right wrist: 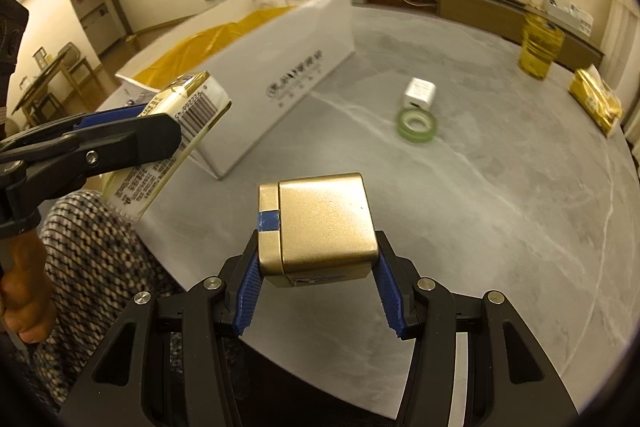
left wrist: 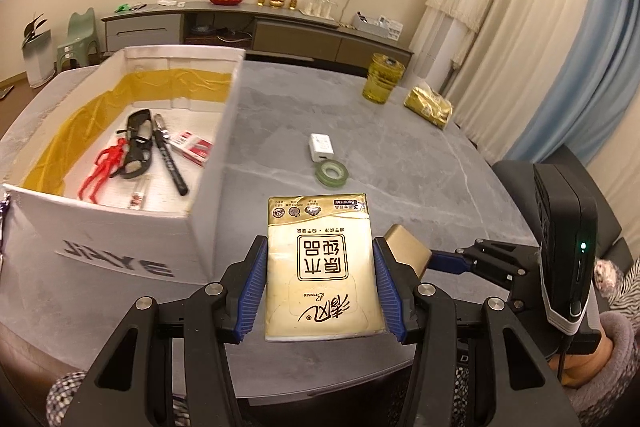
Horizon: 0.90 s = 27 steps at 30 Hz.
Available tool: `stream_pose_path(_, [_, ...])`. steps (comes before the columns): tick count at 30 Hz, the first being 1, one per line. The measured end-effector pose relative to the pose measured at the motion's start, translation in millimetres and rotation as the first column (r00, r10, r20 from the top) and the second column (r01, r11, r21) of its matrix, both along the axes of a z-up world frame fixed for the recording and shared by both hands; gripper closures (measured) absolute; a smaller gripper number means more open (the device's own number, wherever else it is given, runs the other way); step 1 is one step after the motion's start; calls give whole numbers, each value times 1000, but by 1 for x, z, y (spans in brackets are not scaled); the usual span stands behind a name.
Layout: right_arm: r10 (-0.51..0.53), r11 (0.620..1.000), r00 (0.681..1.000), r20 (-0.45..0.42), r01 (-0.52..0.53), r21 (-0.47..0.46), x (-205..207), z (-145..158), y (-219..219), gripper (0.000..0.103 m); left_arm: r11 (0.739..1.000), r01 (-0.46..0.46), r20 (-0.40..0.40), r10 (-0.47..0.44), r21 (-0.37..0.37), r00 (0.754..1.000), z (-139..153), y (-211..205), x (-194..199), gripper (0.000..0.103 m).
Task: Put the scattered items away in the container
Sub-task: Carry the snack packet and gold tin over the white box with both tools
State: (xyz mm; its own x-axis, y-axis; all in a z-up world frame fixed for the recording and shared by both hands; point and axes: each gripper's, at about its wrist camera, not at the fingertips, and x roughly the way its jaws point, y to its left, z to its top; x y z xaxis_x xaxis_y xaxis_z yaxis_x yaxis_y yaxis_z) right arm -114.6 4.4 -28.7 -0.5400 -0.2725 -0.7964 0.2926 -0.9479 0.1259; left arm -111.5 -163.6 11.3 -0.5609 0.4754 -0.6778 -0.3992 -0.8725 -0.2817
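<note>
Clamping a gold tissue pack between its blue pads, the left gripper holds the pack flat above the near edge of the grey marble table, just right of the white container box. The right gripper pinches a gold square tin between its fingers and holds it above the table's near edge as well; from the left wrist view that tin shows just beside the pack's right side. The box stands at the table's left part, its inner walls lined with yellow film, and inside it lie dark glasses, a red figure, a black pen, a red and white small packet and a small clear tube. Out on the middle of the table a white charger block lies just beyond a green tape roll, the two nearly touching. Toward the far right corner stand a yellow-green glass jar and, beside it near the right edge, a gold foil bag. A patterned sleeve shows at the table's near left edge in the right wrist view.
</note>
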Motion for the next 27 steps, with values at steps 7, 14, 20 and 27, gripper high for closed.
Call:
stream_pose_path(7, [54,999,998,-31,-54,5,-10,19,-28,49,999,-40,-26,40,25,999,12,-30,-5,51])
stream_pose_path(14, [91,996,994,-52,-91,17,-20,32,-49,49,997,-63,-46,65,46,997,21,-53,-14,51])
stream_pose_path(20, [110,994,992,-67,-109,25,-31,44,-59,49,997,-63,-70,67,50,995,29,-62,-24,51])
stream_pose_path(27, [126,991,988,-94,-122,46,-46,61,-67,49,996,-70,-94,75,57,993,38,-73,-39,51])
